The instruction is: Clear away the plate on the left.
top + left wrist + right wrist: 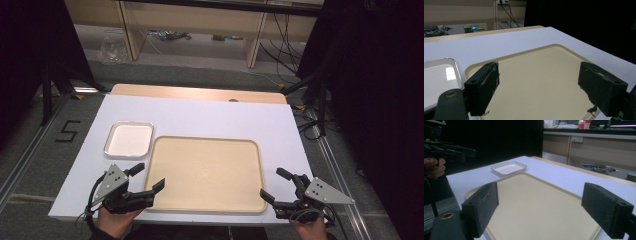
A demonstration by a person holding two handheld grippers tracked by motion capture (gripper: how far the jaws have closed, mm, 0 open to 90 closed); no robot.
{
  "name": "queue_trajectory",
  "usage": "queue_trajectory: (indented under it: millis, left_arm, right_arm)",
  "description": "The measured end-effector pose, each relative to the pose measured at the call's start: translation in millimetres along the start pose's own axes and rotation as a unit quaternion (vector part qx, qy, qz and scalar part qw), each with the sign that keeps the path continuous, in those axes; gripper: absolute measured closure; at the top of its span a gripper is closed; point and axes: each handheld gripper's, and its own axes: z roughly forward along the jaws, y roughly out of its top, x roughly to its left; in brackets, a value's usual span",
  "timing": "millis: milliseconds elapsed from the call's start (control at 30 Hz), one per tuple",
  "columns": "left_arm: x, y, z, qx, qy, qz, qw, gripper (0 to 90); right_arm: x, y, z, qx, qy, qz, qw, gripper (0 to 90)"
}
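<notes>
My right claw (540,211), jaws wide apart, over the beige tray (534,205).
Beyond it I see a white dish (509,168) (empty) on the worktop (556,176).

Small tray (436,77) — cropped at left edge

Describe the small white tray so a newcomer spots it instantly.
Start at the white table top, then find the big beige tray in its middle. The small white tray sits just off that tray's far left corner, ahead of the left gripper: smaller, square-ish, white with a shiny metallic rim.
</notes>
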Motion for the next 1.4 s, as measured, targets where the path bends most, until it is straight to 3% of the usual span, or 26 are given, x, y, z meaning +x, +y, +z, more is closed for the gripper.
queue_trajectory:
  millis: [467,533,600,633,900,933,967,1000,1100,1133,1200,1267,1300,1400]
  left_arm:
    - [1.9,0.0,1.2,0.005,-0.007,0.003,1.0000,17.1]
    - [5.2,0.0,0.6,0.001,-0.015,-0.018,0.9997,17.1]
    - [5.7,0.1,0.1,-0.003,-0.012,-0.020,0.9997,17.4]
    - [6.7,0.4,-0.3,-0.004,-0.012,-0.018,0.9998,17.4]
    - [8.6,1.7,0.4,-0.004,-0.006,-0.018,0.9998,17.4]
    - [9.2,2.2,1.0,-0.005,-0.005,-0.018,0.9998,17.4]
    - [9.9,2.3,1.8,-0.004,-0.004,-0.018,0.9998,17.4]
    - [10.7,2.3,2.6,-0.002,-0.003,-0.018,0.9998,17.5]
    - [13.4,1.9,4.0,0.002,0.003,-0.018,0.9998,17.4]
    - [14.5,2.0,3.8,0.001,0.004,-0.018,0.9998,17.4]
    - [15.6,2.2,2.7,-0.003,0.006,-0.021,0.9998,17.8]
    - [17.1,2.1,1.2,-0.005,0.008,-0.021,0.9997,17.8]
    - [17.1,2.1,1.2,-0.005,0.008,-0.021,0.9997,17.8]
    - [21.6,1.5,1.2,0.006,0.014,-0.022,0.9996,17.6]
  right_arm:
    - [-0.3,-0.1,0.1,0.001,-0.004,-0.004,1.0000,15.1]
    - [-0.7,-0.4,0.2,-0.002,-0.003,-0.003,1.0000,15.1]
    - [-0.3,-0.3,-0.6,0.003,-0.007,-0.003,1.0000,15.1]
    - [-2.2,0.0,-0.7,-0.003,-0.015,-0.018,0.9997,15.1]
    - [-4.2,-1.0,0.5,-0.005,-0.010,-0.017,0.9998,15.1]
    - [-1.0,-1.8,0.4,0.005,-0.004,0.012,0.9999,15.1]
    - [-5.8,-1.7,1.4,0.001,-0.005,-0.013,0.9999,15.1]
    - [-4.6,-2.2,1.1,0.008,-0.007,0.003,0.9999,15.2]
    - [-8.0,-1.6,1.3,0.002,-0.011,-0.011,0.9999,15.2]
    - [-5.1,-1.9,0.6,0.007,-0.009,0.006,0.9999,15.2]
    - [-5.6,-2.2,0.9,0.007,-0.017,-0.003,0.9998,15.2]
    - [-6.8,-2.0,1.3,0.007,-0.009,0.000,0.9999,15.2]
    - [-7.7,-1.3,0.0,0.004,-0.019,-0.010,0.9998,15.2]
    - [-5.1,-0.4,-0.5,-0.004,-0.025,-0.015,0.9996,15.1]
